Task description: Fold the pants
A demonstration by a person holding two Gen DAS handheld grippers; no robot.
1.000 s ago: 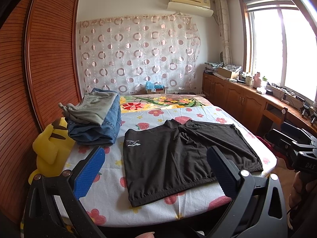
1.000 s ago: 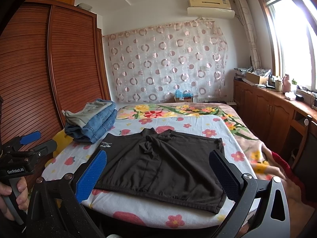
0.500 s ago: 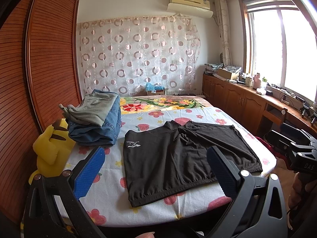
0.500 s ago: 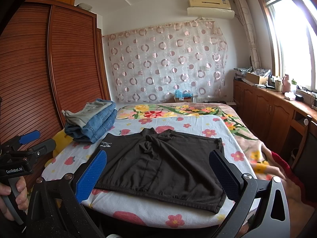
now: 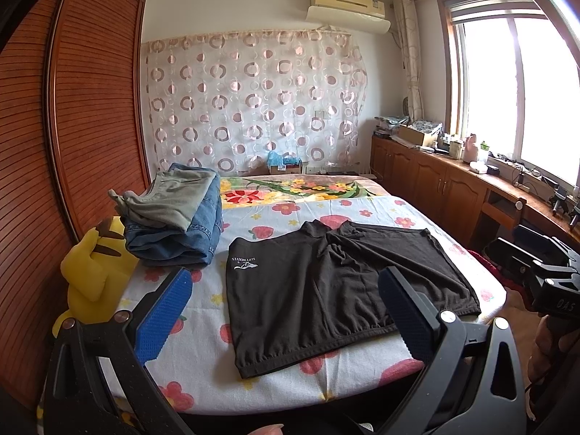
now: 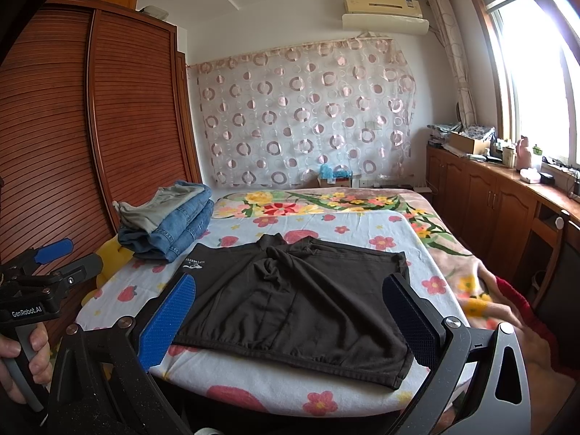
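Black shorts (image 5: 337,290): one, spread flat on the bed
Folded garments in the pile (image 5: 174,224): at least two, grey on top of blue denim
Yellow plush toys (image 5: 90,272): one
Grippers: two, left (image 5: 282,311) and right (image 6: 290,322)
Air conditioners (image 5: 348,7): one

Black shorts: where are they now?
The black shorts lie flat on the bed's near end, centre in both views, just right of the stack of folded jeans.

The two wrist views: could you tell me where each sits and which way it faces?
Left wrist: on the left gripper, fingers open, facing the bed's black shorts; right gripper at right edge.
Right wrist: on the right gripper, fingers open, facing the shorts; left gripper at left edge.
Shared: shorts, folded clothes pile.
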